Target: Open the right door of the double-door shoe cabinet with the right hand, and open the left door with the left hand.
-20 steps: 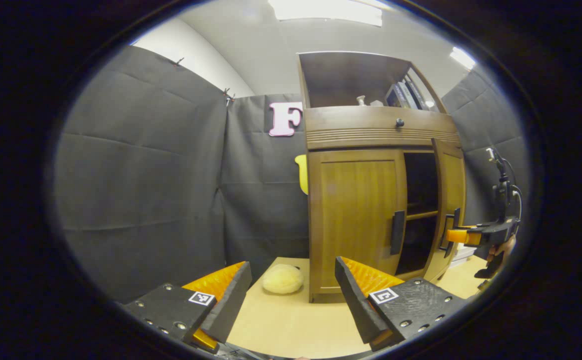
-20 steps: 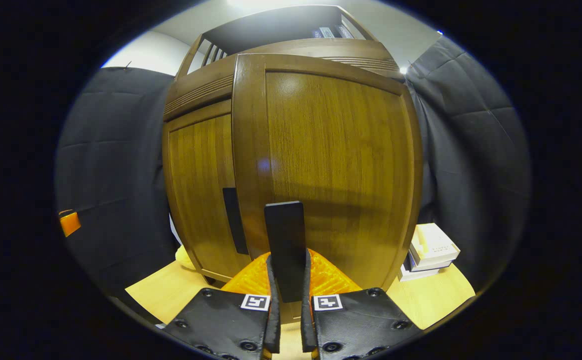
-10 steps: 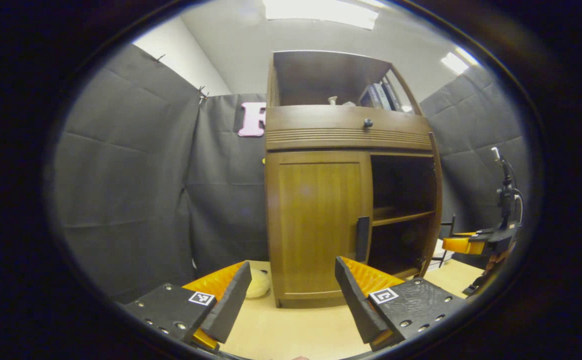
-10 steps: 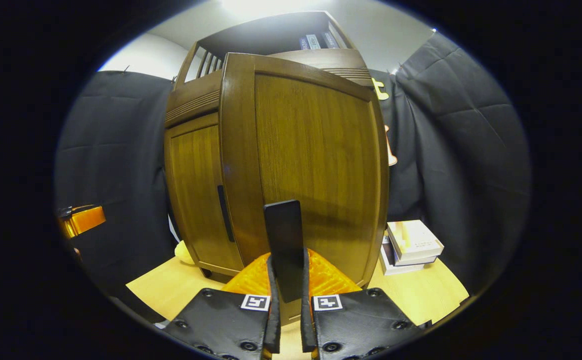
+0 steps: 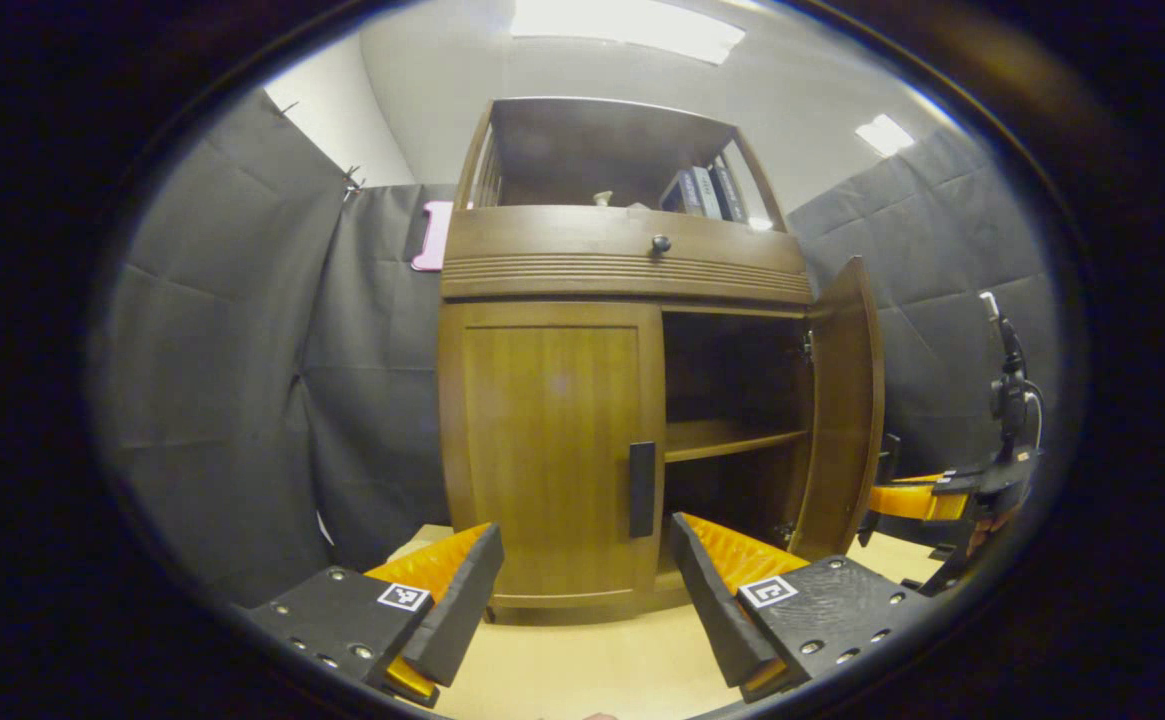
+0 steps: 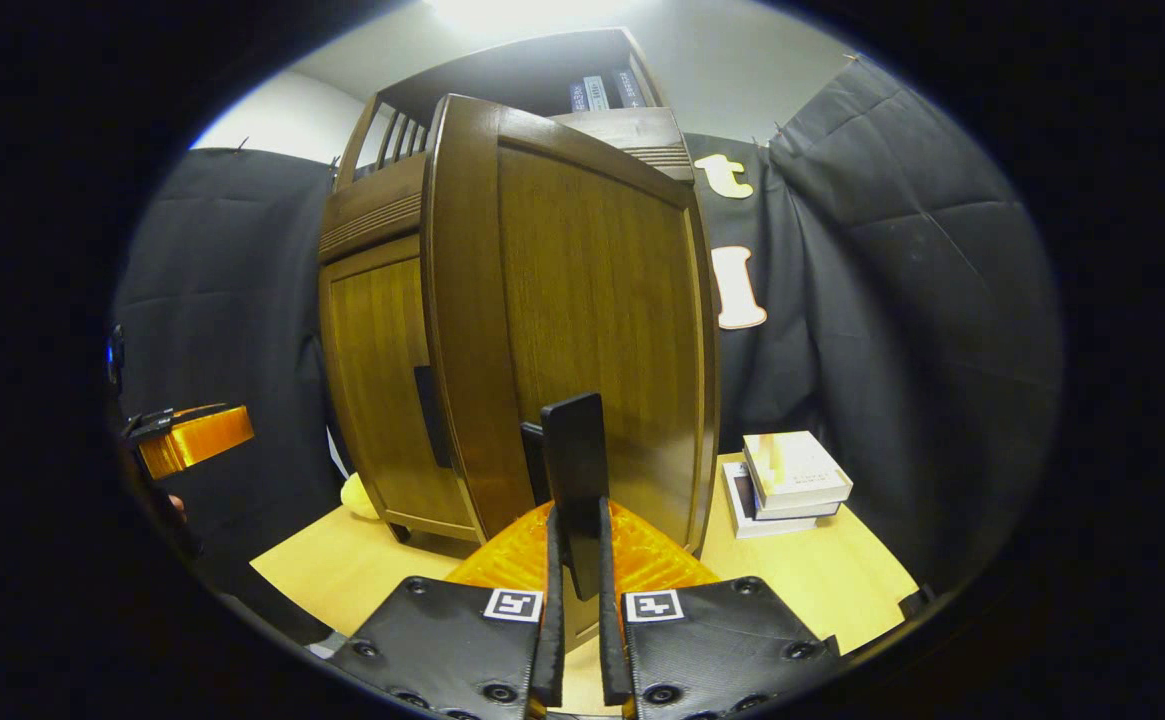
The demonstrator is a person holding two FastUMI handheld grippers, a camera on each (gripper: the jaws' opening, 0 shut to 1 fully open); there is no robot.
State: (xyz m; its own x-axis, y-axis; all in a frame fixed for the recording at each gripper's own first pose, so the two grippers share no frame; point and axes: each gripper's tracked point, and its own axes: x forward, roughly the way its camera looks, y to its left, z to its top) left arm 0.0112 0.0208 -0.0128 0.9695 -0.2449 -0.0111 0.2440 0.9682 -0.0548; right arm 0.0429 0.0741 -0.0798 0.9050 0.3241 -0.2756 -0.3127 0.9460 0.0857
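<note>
My left gripper (image 5: 582, 590) has its fingers spread wide, holding nothing, just in front of the shoe cabinet (image 5: 622, 270). The brown wooden cabinet stands on a pale table (image 5: 592, 670). It has two doors. The left door (image 5: 552, 450) is closed, with one dark handle (image 5: 642, 489). The right door (image 6: 582, 300) is swung open, showing one shelf (image 5: 727, 437) inside. My right gripper (image 6: 574, 640) pinches the right door's handle (image 6: 574, 470). Black cloth walls stand around. A stack of books (image 6: 787, 482) lies on the table at the right.
</note>
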